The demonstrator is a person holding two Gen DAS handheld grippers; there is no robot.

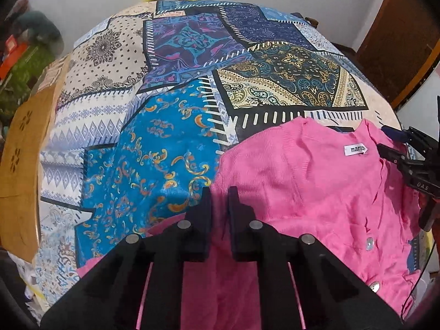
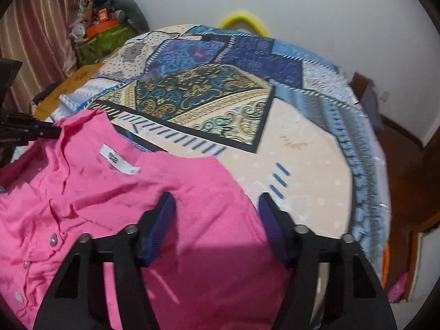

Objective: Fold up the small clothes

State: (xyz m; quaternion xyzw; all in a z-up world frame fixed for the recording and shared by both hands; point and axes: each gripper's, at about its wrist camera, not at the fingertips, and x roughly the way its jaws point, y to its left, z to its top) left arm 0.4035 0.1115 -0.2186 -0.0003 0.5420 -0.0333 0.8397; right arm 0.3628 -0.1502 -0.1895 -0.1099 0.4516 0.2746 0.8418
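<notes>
A pink buttoned cardigan point(image 1: 316, 192) with a white neck label point(image 1: 355, 149) lies front up on a round table under a patchwork cloth point(image 1: 165, 110). My left gripper point(image 1: 220, 192) is shut on the cardigan's left shoulder edge, pink fabric showing between its black fingers. My right gripper point(image 2: 217, 200) is open above the cardigan's point(image 2: 96, 198) right shoulder, its blue pads point(image 2: 165, 220) wide apart and holding nothing. It also shows in the left wrist view point(image 1: 396, 143) near the collar. The left gripper point(image 2: 41, 133) shows at the left edge of the right wrist view.
The patchwork cloth point(image 2: 220, 96) covers most of the table, with a bare wooden rim point(image 1: 22, 151) at the left. A yellow chair back point(image 2: 244, 20) stands behind. A pile of clutter point(image 2: 107, 27) sits by the curtain. A wooden door point(image 1: 407, 41) is at the right.
</notes>
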